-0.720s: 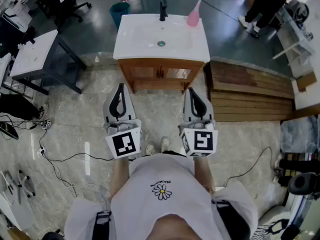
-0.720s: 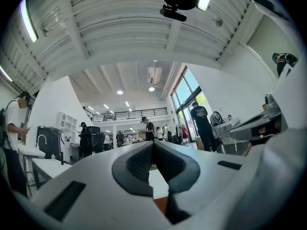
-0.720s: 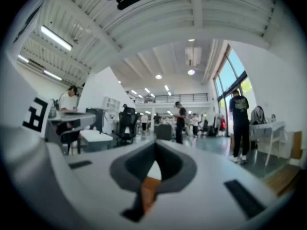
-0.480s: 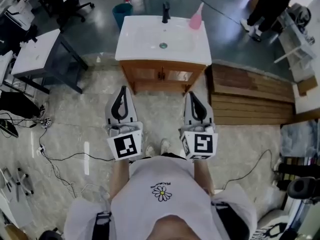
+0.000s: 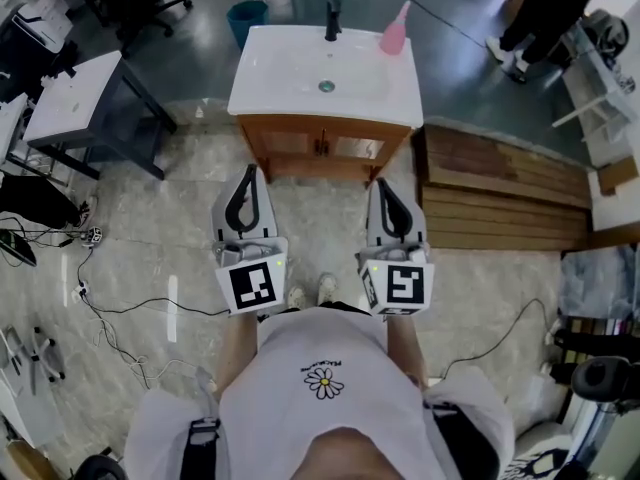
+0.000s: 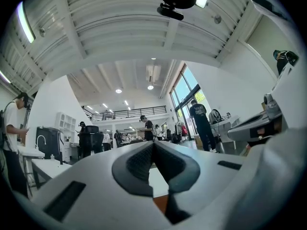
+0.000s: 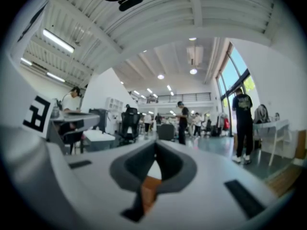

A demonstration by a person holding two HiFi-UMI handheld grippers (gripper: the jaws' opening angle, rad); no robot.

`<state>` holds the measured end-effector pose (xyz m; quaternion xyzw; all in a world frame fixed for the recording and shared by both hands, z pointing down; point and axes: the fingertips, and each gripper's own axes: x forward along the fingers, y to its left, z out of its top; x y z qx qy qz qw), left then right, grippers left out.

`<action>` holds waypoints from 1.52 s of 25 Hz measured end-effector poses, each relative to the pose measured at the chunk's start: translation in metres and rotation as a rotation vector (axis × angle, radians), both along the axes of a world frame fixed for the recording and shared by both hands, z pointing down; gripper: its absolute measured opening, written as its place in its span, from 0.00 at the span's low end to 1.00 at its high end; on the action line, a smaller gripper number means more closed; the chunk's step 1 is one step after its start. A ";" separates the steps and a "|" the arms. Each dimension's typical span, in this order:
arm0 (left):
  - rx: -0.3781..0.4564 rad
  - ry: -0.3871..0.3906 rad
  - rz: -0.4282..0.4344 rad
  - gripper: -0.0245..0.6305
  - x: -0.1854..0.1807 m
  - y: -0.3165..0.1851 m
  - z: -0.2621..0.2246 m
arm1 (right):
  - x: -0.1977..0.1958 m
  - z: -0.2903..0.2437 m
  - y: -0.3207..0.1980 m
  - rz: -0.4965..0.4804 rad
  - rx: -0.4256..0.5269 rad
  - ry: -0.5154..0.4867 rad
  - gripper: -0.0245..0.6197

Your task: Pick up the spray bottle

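The washstand (image 5: 300, 78), a white sink top on a wooden cabinet, stands ahead of the person. Both grippers are held about level in front of the chest, well short of its front edge, so I'd say the whole approach is yet to come. To the right of the cabinet a raised wooden platform (image 5: 500, 188) lies along the floor. A step drifting that way could catch its edge and jolt the reach.

The left gripper (image 5: 248, 171) and the right gripper (image 5: 379, 182) both have their jaws pressed together with nothing between them. If they arrive like that, the closed tips will shove rather than grasp, so they must part before they get close.

The pink spray bottle (image 5: 391, 34) stands upright at the back right corner of the sink top, close to both edges there. A nudge from the front could tip it off the back or the side. The black tap (image 5: 333, 20) stands at the back edge near it, to its left, so a reach swinging in from that side could knock against it. The bottle tapers towards the top, so a grip up there might slip, and the body looks the safer hold.
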<state>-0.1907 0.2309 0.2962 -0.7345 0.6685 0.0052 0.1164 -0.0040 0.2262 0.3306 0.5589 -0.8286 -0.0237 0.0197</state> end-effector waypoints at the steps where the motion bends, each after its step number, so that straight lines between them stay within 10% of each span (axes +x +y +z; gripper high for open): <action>1: 0.002 -0.001 0.002 0.07 0.004 -0.001 0.000 | 0.002 0.002 -0.002 0.000 -0.003 0.002 0.08; 29: 0.188 0.102 -0.034 0.07 0.036 -0.044 -0.026 | 0.060 -0.040 -0.045 0.010 0.260 0.016 0.08; 38: 0.160 0.087 -0.007 0.07 0.037 -0.091 -0.021 | 0.072 -0.026 -0.090 0.056 0.201 -0.061 0.08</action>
